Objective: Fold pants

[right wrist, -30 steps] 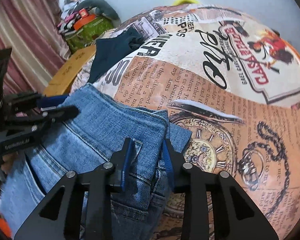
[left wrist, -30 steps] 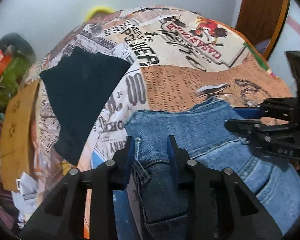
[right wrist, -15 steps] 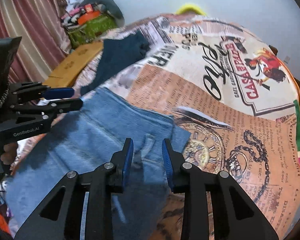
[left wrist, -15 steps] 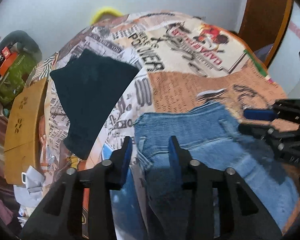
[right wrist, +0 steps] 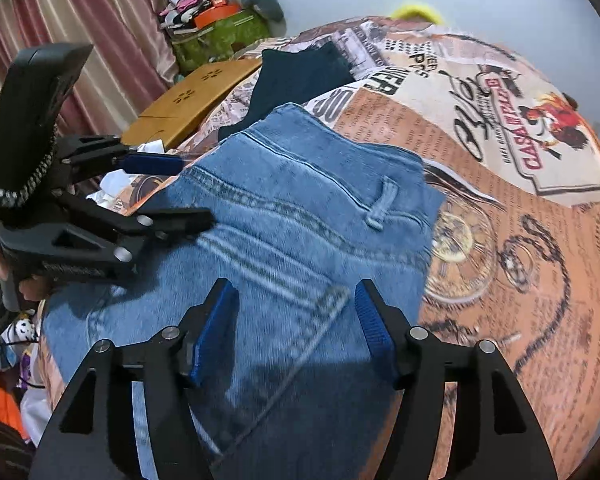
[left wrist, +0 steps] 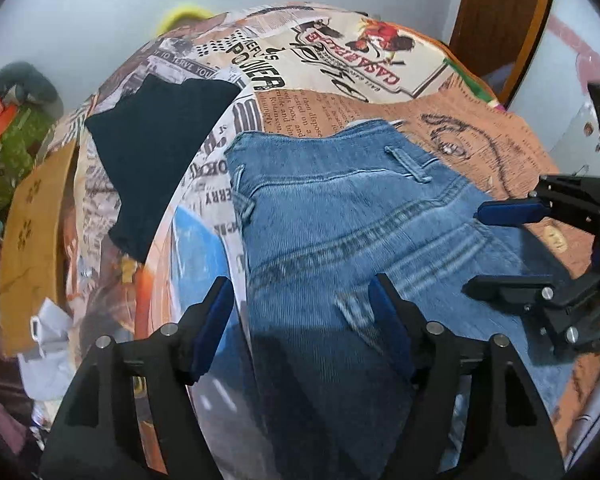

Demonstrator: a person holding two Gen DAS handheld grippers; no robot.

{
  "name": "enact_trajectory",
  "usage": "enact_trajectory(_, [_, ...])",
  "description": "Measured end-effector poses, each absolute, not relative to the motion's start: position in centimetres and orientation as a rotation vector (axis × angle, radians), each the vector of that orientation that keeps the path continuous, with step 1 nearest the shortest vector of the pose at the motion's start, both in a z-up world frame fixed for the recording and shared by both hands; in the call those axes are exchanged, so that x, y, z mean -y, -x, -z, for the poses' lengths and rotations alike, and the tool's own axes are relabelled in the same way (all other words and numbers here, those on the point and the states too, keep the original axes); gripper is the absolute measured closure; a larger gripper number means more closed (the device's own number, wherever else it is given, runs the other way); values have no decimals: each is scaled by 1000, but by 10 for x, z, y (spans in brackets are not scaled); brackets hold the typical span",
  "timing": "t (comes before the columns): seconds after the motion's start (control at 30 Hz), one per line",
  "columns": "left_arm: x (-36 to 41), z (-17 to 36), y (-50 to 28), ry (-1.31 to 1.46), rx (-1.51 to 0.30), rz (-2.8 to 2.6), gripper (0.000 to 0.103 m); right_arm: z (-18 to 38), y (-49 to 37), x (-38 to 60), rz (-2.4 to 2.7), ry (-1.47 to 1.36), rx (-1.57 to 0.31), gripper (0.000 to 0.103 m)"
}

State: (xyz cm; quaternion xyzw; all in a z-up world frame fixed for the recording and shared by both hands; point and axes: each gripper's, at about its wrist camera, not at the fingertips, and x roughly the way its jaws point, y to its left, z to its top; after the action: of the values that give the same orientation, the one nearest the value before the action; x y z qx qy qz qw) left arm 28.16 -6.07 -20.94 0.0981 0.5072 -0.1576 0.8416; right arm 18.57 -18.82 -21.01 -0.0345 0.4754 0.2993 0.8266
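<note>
Folded blue jeans (left wrist: 340,220) lie flat on the printed bedspread (left wrist: 324,60), waistband at the far edge; they also fill the middle of the right wrist view (right wrist: 300,220). My left gripper (left wrist: 300,312) is open and empty, held above the jeans' left part. My right gripper (right wrist: 296,320) is open and empty, held above their right part. Each gripper shows in the other's view: the right one (left wrist: 512,248) at the jeans' right edge, the left one (right wrist: 168,188) at their left edge.
A dark folded garment (left wrist: 160,140) lies on the bed left of the jeans. A wooden board (left wrist: 32,240) and a heap of clutter (right wrist: 220,20) stand beyond the bed's left side. A wooden door frame (left wrist: 500,20) is at the far right.
Both grippers have opened, let go of the jeans' waistband and drawn back upward. The jeans now lie flat and spread on the bed.
</note>
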Motion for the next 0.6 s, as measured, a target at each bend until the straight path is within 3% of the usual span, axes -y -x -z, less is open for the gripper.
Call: enact_trajectory(0.6, [26, 203, -222, -136, -1046, 231, 28, 227, -136, 239, -555, -127, -1046, 31])
